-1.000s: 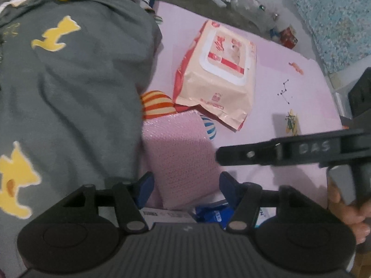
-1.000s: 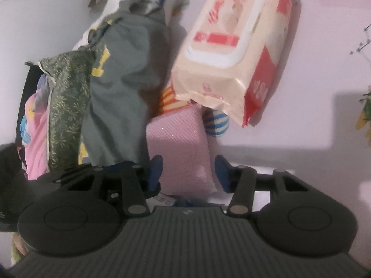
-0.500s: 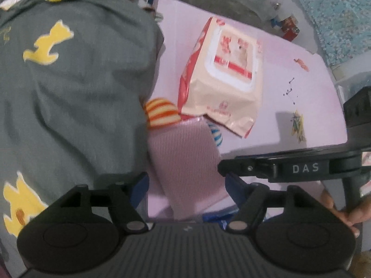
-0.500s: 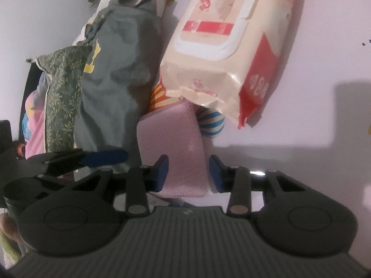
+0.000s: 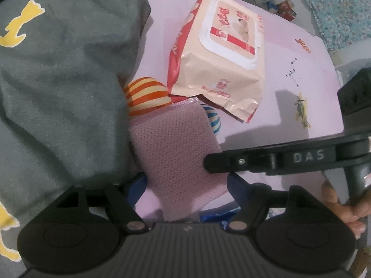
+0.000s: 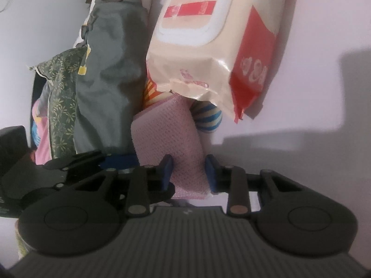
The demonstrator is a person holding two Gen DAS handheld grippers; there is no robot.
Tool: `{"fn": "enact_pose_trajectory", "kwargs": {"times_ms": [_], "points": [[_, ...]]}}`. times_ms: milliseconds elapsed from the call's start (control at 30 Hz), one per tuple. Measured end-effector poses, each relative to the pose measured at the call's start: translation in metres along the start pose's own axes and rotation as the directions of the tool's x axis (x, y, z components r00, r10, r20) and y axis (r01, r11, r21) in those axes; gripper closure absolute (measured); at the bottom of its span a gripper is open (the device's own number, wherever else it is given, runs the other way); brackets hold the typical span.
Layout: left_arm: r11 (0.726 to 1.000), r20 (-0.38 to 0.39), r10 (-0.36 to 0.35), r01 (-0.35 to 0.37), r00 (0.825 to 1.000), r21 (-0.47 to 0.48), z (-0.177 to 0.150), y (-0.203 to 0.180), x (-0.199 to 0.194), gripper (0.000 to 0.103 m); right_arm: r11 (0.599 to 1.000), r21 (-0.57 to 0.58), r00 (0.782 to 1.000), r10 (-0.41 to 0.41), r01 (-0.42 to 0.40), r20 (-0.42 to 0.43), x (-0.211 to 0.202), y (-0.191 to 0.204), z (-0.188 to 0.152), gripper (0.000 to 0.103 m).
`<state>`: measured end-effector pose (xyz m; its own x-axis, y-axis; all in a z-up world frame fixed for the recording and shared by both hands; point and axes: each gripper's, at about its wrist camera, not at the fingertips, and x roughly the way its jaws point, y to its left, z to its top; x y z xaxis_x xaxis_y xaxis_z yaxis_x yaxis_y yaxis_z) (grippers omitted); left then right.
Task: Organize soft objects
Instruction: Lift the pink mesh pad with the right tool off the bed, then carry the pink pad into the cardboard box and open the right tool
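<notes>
Left wrist view: left gripper (image 5: 186, 183) with jaws spread wide, straddling the near end of the pink knit cloth (image 5: 176, 153) w/o pinching it; a gap shows on both sides. The right gripper (image 5: 208, 162) enters from the right as a black bar marked "DAS", its tip over the cloth's right edge, w/ the holding hand (image 5: 343, 206) at lower right. This view alone shows the pink mat (image 5: 301, 88) in full, its far edge, and clutter beyond. Grey garment w/ yellow prints (image 5: 62, 81) fills the left half and overlaps the cloth's left edge.

Right wrist view: right gripper (image 6: 189, 172) w/ blue pads (image 6: 209, 173) set either side of the cloth (image 6: 171, 139); left pad touches fabric, right pad sits just beside it, so it is closing around the cloth but a firm clamp cannot be confirmed. Only here: the left gripper (image 6: 116, 162) seen from the side, low and left, plus a green leaf-print fabric (image 6: 62, 97) and pink fabric stacked behind the garment (image 6: 109, 81).

Both views: wipes pack (image 5: 222, 58) (image 6: 208, 46) lies beyond the cloth, its crimped end overhanging two striped balls, orange (image 5: 148, 95) (image 6: 150, 92) and blue (image 5: 214, 121) (image 6: 207, 118), which touch the cloth's far end.

Room: crowded on the left and ahead; bare mat to the right of the cloth and pack
</notes>
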<state>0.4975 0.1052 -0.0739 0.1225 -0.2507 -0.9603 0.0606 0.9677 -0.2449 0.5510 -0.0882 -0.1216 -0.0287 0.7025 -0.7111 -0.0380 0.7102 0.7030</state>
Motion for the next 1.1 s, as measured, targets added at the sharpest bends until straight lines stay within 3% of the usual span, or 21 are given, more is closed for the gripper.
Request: {"fn": "enact_pose_trajectory", "kwargs": {"times_ms": [233,633,833,1100], "points": [[1.0,0.048,0.021,-0.021,0.999,0.003,-0.003,-0.008,-0.012,0.027,1.0,-0.021,1.0,0.021,-0.02,0.018,-0.009,0.009,-0.001,0.076],[0.997,0.2,0.04,-0.053,0.979,0.061,-0.029,-0.049,-0.086,0.027,0.994,-0.094,0.99,0.062,-0.051,0.125,-0.077,0.047,-0.022,0.077],[0.993,0.261,0.02,-0.049,0.965,0.105,-0.064,-0.088,-0.125,0.028,0.99,-0.124,0.98,0.084,-0.062,0.18,-0.128,0.055,-0.062,0.077],[0.973,0.324,-0.031,-0.045,0.945,0.224,-0.121,-0.185,-0.161,0.027,0.99,-0.13,0.949,0.097,-0.06,0.299,-0.227,0.041,-0.149,0.077]]}}
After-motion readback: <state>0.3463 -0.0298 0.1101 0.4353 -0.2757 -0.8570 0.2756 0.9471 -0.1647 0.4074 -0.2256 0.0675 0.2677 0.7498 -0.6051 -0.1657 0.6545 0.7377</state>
